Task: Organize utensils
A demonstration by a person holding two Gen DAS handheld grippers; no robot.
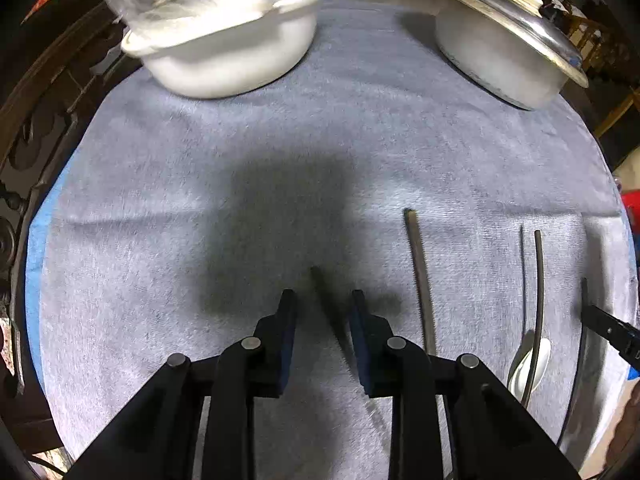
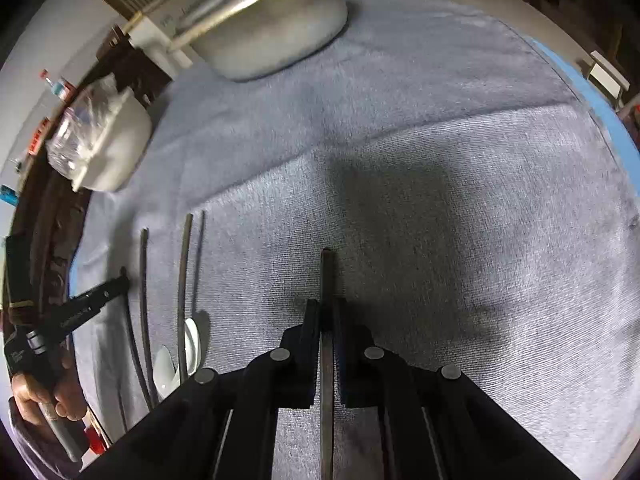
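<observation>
Your right gripper (image 2: pixel 327 312) has its jaws pinched on a chopstick (image 2: pixel 327 276), left gripper (image 1: pixel 323 312) sits wide open, so keep that stick level when laying it beside the others.

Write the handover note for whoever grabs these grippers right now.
Left gripper: open, fingers either side of a dark stick that lies on the grey cloth; not gripped yet.
Right gripper: shut on another dark stick; I cannot tell whether it is lifted.
Between them on the cloth: two more sticks and a white spoon, roughly parallel.
At the far edge: white pot with a plastic bag in it, and a lidded pot.
Done: nothing visibly put away.
Left: close on the left stick, then group the utensils.
</observation>
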